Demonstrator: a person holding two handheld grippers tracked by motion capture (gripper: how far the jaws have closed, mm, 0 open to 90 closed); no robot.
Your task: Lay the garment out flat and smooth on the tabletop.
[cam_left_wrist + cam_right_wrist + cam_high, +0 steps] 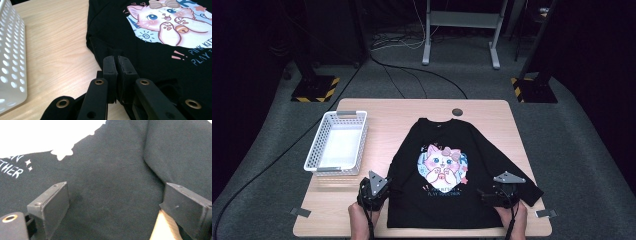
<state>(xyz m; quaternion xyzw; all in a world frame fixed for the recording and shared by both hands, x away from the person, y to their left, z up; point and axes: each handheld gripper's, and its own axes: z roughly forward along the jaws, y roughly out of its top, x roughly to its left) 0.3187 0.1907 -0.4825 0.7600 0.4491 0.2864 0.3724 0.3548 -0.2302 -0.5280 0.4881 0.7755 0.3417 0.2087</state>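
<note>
Nearest the high view's camera, two hands come in over the worktop's [362,107] front edge, each carrying a gripper. On the left, the left gripper [373,191] sits at the lower left edge of a black long-sleeved shirt [447,200]; in the left gripper view its jaws are pressed together, with a fold of the shirt's black fabric [113,53] bunched at their tips, so they look clamped on the cloth. On the right, the right gripper [498,194] hovers over the shirt's lower right part, beside the right sleeve [517,172]; in the right gripper view its jaws stand wide apart above the fabric, holding nothing.

The shirt lies flat and face up in the middle of the worktop, collar away from the person, a pink cartoon cat print [442,167] on its chest. Left of it stands a white perforated basket [314,150], apart from the shirt.
</note>
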